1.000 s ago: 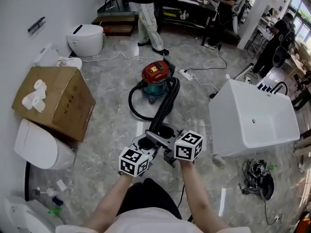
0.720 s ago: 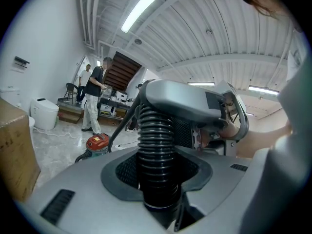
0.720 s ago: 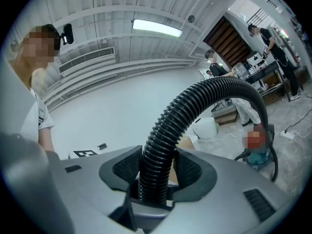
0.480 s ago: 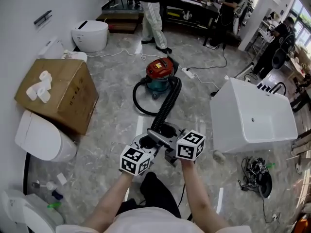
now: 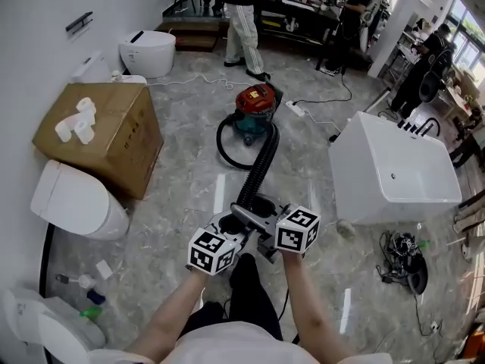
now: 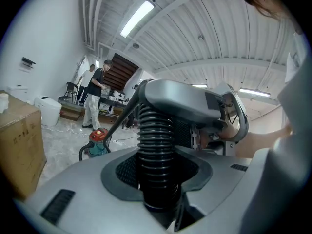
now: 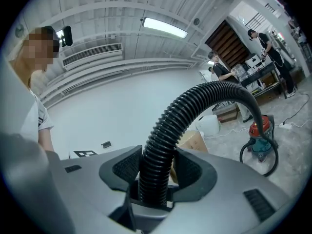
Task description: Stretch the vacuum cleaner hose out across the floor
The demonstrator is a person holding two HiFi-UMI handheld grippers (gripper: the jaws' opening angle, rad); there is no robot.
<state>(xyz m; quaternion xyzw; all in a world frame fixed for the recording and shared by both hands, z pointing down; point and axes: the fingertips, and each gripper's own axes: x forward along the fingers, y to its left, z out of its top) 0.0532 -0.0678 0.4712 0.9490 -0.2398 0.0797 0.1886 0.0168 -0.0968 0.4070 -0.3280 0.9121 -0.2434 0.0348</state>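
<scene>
- Two tongs, one in each hand, are clamped on the same black ribbed hose (image 5: 261, 161), close together in front of the person's body.
- Left tongs (image 5: 227, 224): in the left gripper view the pads press the hose (image 6: 156, 150) from both sides, and it rises straight up out of the tongs (image 6: 156, 189).
- Right tongs (image 5: 261, 217): they grip the hose just beside the left pair, on the vacuum's side. In the right gripper view the hose (image 7: 195, 104) leaves the closed tongs (image 7: 155, 177) and arches over towards the vacuum cleaner (image 7: 261, 130).
- From the tongs the hose runs nearly straight away from the person, then curls in a loop on the floor (image 5: 182, 196) beside the vacuum cleaner (image 5: 254, 112), a red-topped, teal-bodied canister.
- The held end is off the floor; the loop by the canister lies on it.
- A white power strip (image 5: 295, 111) lies just beyond the canister, to its right.
- To the person's left a cardboard box (image 5: 106, 139) stands against the wall with white paper rolls (image 5: 77, 125) on top.
- A white toilet (image 5: 76, 203) lies near the box, and another toilet (image 5: 148, 51) stands farther back.
- To the right is a white bathtub (image 5: 394, 173).
- Several people stand at the far end of the room.
</scene>
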